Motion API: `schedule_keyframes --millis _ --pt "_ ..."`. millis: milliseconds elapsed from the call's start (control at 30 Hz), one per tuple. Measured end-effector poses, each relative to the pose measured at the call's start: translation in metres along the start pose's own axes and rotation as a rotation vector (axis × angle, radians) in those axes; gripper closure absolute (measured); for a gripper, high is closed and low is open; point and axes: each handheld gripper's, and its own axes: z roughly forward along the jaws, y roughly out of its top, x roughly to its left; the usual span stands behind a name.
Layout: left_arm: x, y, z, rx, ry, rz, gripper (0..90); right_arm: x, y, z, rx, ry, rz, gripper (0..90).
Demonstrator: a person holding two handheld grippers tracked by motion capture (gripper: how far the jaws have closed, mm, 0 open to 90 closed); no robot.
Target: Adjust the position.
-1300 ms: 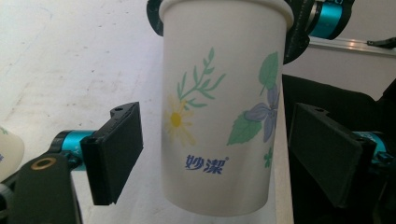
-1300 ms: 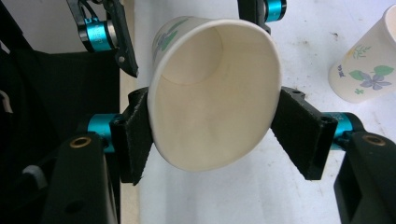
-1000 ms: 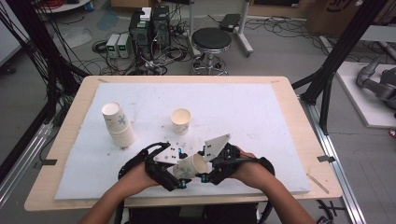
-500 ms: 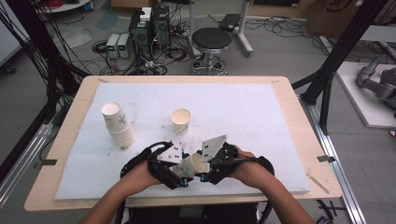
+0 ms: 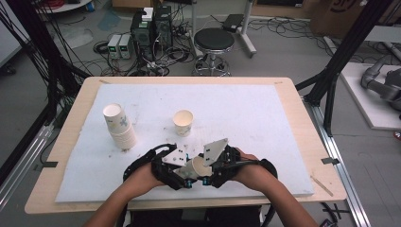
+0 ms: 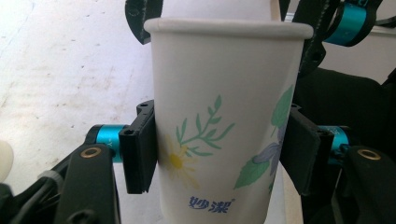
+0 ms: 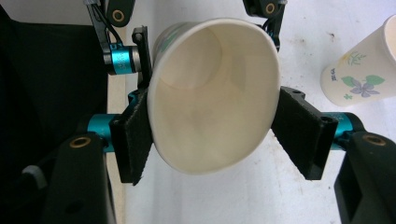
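Black pads of my left tool have just been closing and now press both sides of the paper cup, which I hold just above the bench's near edge. My right tool clamps the same cup at its squashed rim. Farther out stand a single cup and a cup stack.
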Motion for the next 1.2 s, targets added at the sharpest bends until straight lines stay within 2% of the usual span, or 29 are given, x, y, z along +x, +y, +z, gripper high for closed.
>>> schedule_keyframes --millis 67,167,300,333,467,600,767,900,1100,1200 --pt "0.000 -0.001 -0.001 -0.020 -0.005 -0.011 35.2 -0.001 -0.001 -0.001 -0.017 -0.001 0.010 30.3" --pt "0.000 -0.002 -0.001 -0.041 -0.001 -0.030 34.0 -0.003 -0.003 -0.003 -0.067 0.010 0.056 25.8" --pt "0.001 -0.009 -0.001 -0.086 0.002 -0.065 33.8 -0.006 -0.009 -0.008 -0.180 0.021 0.140 21.9" --pt "0.002 -0.011 0.000 -0.100 0.006 -0.077 33.6 -0.008 -0.012 -0.011 -0.222 0.026 0.168 21.9" --pt "0.003 -0.023 -0.001 -0.157 0.024 -0.128 32.6 -0.010 -0.024 -0.021 -0.328 0.006 0.247 21.8" --pt "0.004 -0.036 -0.005 -0.248 0.058 -0.196 32.6 -0.010 -0.040 -0.029 -0.355 -0.045 0.303 21.9" --pt "0.007 -0.049 -0.013 -0.334 0.119 -0.231 32.5 -0.008 -0.067 -0.035 -0.393 -0.134 0.394 21.9" --pt "0.009 -0.054 -0.017 -0.357 0.144 -0.245 32.6 -0.005 -0.088 -0.037 -0.421 -0.168 0.465 21.9" --pt "0.011 -0.059 -0.022 -0.406 0.182 -0.271 32.4 -0.002 -0.106 -0.037 -0.445 -0.199 0.494 22.0" --pt "0.011 -0.062 -0.027 -0.437 0.218 -0.276 32.0 0.001 -0.116 -0.036 -0.436 -0.219 0.520 22.1"
